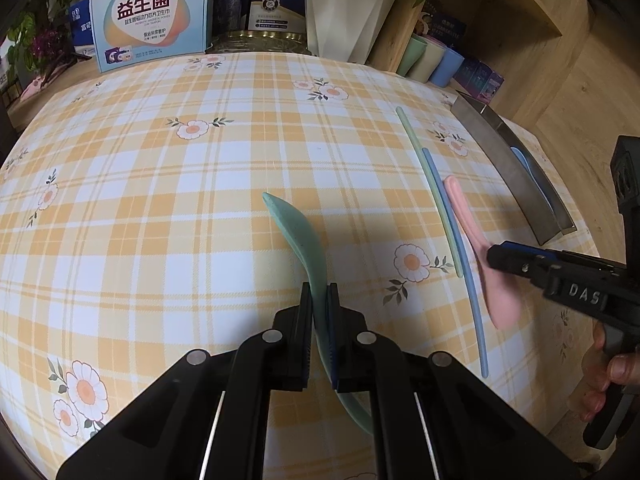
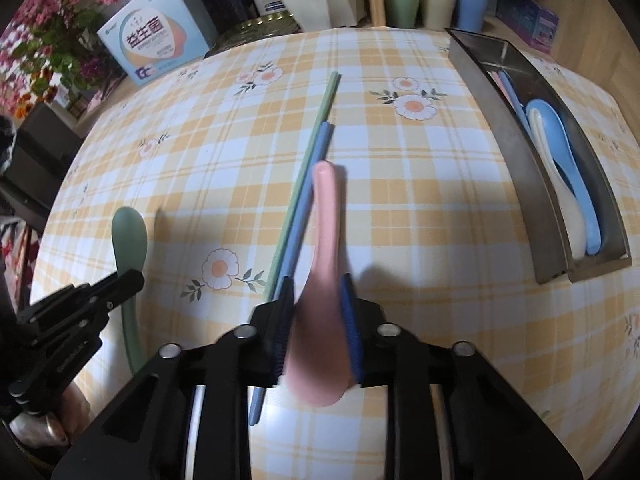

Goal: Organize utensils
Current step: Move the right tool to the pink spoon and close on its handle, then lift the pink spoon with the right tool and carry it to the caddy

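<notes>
both grippers are clamping spoons now: left gripper (image 1: 320, 300) holding the green spoon (image 1: 298, 236), right gripper (image 2: 318, 300) pinching the pink spoon (image 2: 326, 216). i'd lift slowly toward the far-right metal tray (image 2: 516, 152).

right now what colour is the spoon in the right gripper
Pink; the spoon between the right gripper fingers shows best in the right wrist view.

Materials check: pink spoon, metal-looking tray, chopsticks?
Pink spoon: matte, opaque, uniform pastel; probably plastic or wheat-straw composite. Tray: brushed steel by its grey sheen and thin folded walls. Green chopsticks and blue chopsticks: same matte pastel finish, likely the same plastic.
</notes>
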The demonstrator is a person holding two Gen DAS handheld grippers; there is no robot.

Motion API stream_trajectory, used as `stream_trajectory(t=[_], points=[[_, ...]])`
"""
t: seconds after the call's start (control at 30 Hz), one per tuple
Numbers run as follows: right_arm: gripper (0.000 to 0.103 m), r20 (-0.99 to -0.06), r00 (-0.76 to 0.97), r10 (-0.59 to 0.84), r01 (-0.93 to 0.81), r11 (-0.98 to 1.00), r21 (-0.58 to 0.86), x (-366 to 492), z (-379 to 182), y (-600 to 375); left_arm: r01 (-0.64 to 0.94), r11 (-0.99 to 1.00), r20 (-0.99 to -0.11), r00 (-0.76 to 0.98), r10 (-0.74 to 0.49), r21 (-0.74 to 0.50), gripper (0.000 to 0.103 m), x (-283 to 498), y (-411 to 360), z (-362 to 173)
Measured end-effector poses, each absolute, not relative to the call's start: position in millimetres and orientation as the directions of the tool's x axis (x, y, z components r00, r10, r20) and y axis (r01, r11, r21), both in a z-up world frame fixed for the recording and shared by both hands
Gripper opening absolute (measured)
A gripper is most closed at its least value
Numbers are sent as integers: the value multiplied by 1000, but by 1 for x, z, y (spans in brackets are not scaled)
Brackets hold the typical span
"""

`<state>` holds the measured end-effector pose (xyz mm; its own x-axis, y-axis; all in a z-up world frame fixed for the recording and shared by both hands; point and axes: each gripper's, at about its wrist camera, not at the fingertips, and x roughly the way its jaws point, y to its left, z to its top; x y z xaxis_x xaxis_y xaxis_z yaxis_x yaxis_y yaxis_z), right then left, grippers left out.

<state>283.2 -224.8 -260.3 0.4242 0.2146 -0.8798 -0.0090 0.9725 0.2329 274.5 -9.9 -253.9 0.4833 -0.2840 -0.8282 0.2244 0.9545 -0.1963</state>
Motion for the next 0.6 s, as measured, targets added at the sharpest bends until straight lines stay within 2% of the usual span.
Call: stream_trajectory(t=[0.2, 0.6], points=[[20, -876, 427, 227, 15, 966, 258, 278, -263, -232, 218, 955, -829, 482, -283, -199, 7, 274, -8, -257], [24, -887, 412, 209, -21, 975, 221, 277, -265, -222, 216, 955, -826, 485, -287, -204, 7, 272, -7, -257]])
